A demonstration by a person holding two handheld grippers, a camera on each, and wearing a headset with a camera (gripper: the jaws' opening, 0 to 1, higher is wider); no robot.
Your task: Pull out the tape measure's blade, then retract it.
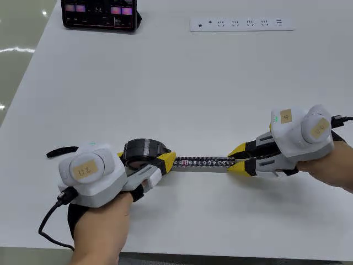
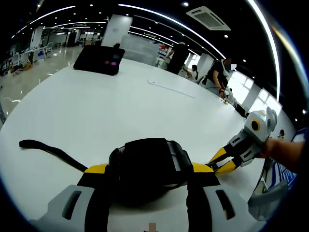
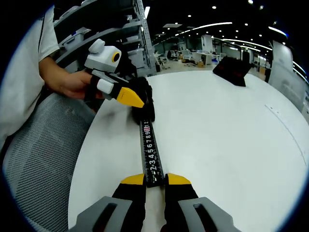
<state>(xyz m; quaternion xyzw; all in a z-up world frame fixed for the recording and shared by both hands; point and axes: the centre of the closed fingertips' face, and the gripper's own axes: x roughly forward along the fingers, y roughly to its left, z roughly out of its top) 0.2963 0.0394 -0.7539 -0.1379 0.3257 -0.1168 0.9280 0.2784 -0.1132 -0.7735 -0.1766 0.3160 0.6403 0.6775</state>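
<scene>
Head view: blade spans case to right tongs, left-right

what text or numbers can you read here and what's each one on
"2 3 4 5 6 7 8 9": tape blade, right gripper view
Tan stickers on left gripper and right gripper: blurred, unreadable
Tablet screen: too small
Tape measure case: no text seen

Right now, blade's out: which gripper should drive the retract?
Right. Its jaws are shut on the free end of the blade, so the right gripper can likely walk it back toward the case. The left gripper is clamped around the case and serves better as the anchor.
</scene>
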